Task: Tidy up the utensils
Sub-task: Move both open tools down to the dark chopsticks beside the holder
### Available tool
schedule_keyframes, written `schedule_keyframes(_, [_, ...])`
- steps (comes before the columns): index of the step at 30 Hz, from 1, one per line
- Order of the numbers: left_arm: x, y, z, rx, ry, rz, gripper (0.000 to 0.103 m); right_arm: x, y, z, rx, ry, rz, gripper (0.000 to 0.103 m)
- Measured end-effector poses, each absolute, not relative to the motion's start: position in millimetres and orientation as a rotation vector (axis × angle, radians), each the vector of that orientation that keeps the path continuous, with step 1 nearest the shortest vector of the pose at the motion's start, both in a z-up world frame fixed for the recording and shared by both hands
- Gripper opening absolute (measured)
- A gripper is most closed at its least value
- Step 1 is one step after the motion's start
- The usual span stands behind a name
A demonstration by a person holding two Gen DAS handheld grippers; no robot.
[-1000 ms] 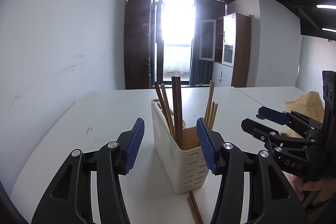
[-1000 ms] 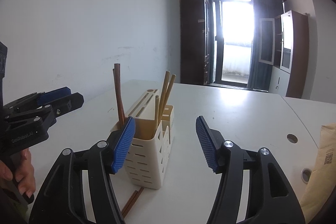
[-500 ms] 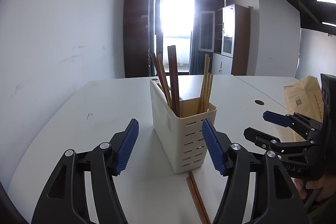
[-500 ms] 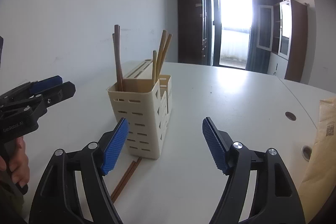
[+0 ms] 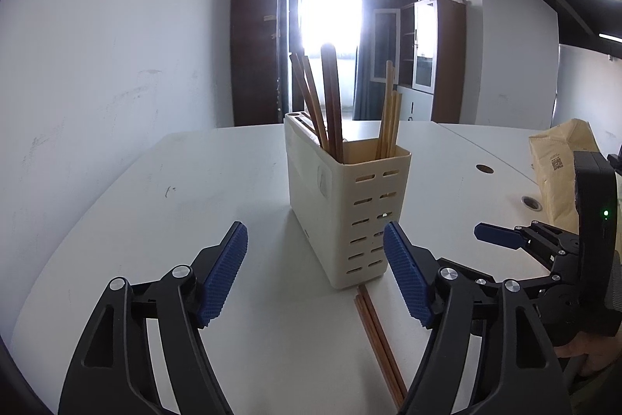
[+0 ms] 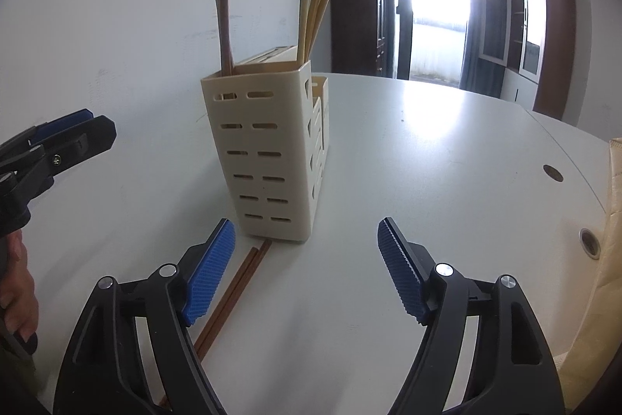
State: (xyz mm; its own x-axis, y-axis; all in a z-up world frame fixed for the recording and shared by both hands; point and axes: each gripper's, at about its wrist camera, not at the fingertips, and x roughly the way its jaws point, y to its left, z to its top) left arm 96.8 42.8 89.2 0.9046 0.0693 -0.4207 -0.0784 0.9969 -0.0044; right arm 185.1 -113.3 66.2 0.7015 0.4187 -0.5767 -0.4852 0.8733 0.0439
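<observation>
Right now both of your tongs are released and carrying nothing: the left tongs and the right tongs each hang spread above the desk. The cream holder stands upright at about 12 o'clock ahead of the left tongs, already loaded with dark chopsticks in one section and pale chopsticks in another. One brown pair lies flat on the desk, its far tip touching or just beside the holder's base; from the right tongs it runs toward 7 o'clock, passing under the left finger.

Judging by this, you are at the pickup of that last loose pair. Your next move likely calls for lowering the right tongs over the pair, closing across both sticks together, then lifting and tipping them upright into the holder.
</observation>
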Motion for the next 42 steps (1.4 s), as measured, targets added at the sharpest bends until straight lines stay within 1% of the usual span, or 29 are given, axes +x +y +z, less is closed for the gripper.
schedule_keyframes(6, [93.5,47.3,80.5,-0.013,0.46,0.09,0.072,192.2,-107.3,46.0,-0.102,0.685,0.494,0.076])
schedule_keyframes(9, [91.0,53.9,80.0,-0.029,0.46,0.097,0.075,195.7,-103.4,37.4,-0.103,0.721,0.491,0.076])
schedule_keyframes(19, [98.4,72.0,70.9,-0.062,0.499,0.124,0.076,206.1,-85.1,16.7,-0.098,0.829,0.464,0.076])
schedule_keyframes(30, [97.2,82.6,71.3,-0.103,0.5,0.133,0.077,218.5,-65.3,0.5,-0.149,0.906,0.446,0.076])
schedule_keyframes(42, [97.1,84.5,70.9,-0.094,0.515,0.134,0.077,216.6,-60.6,-17.0,-0.176,0.937,0.422,0.076])
